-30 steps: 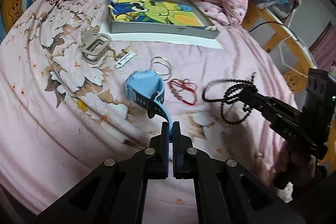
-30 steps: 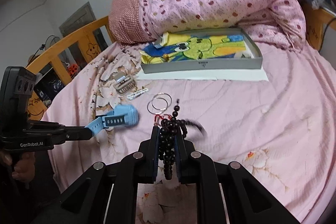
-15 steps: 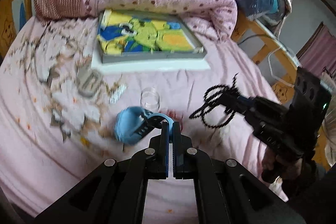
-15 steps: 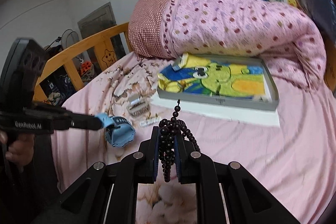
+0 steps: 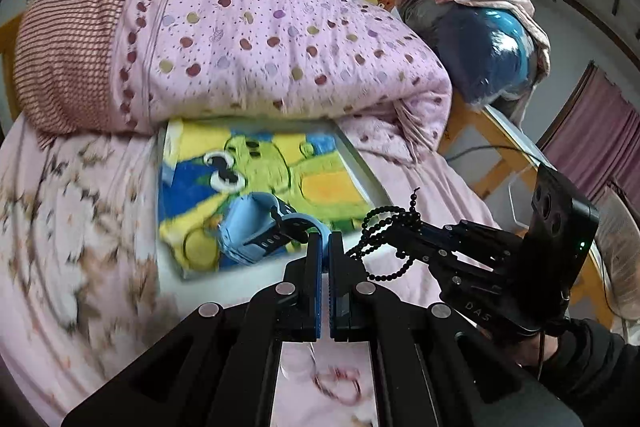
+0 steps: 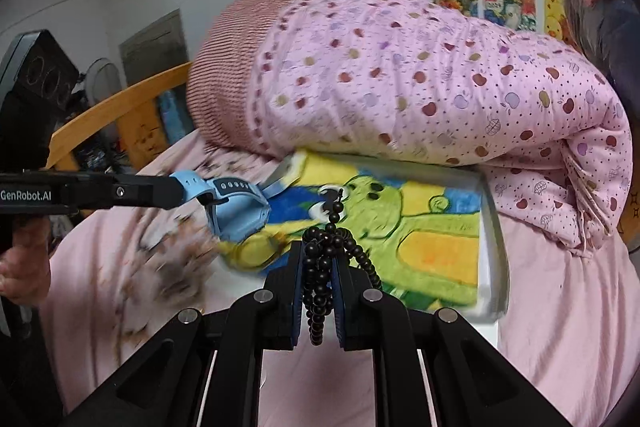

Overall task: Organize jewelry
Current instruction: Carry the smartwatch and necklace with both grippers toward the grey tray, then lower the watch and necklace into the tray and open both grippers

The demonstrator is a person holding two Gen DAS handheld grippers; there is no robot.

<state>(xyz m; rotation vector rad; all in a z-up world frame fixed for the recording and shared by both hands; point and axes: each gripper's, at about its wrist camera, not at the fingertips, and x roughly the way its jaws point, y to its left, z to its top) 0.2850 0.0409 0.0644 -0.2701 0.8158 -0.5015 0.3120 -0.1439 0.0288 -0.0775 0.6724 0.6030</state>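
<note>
L gripper point(image 5: 325, 243), black two-finger tool w/ blue pads, is clamped tight on the strap of a light-blue plastic wristwatch point(image 5: 256, 233). The watch body hangs off the fingertips to the left, over the near-left corner of the shallow grey tray point(image 5: 362, 173) lined w/ a yellow-green-blue cartoon cloth. In the right wrist view the same watch point(image 6: 236, 209) sticks out past the tip of the L gripper point(image 6: 180, 189), also above the tray's left end.

R gripper point(image 6: 318, 259) is closed on a bunch of dark round-bead bracelet point(image 6: 322, 267): several strands pinched between the pads, one loop dangling below the fingers, a short beaded tail standing up above them. Seen from the left wrist, the beads point(image 5: 384, 227) droop from the R gripper point(image 5: 394, 233), which sits just right of the tray's near edge.

The tray point(image 6: 492, 227) lies on the pink bedsheet, its far side tucked against a rolled pink apple-print quilt point(image 6: 420, 83). A red cord bracelet point(image 5: 338, 385), blurred, lies on the sheet below the L fingers.
</note>
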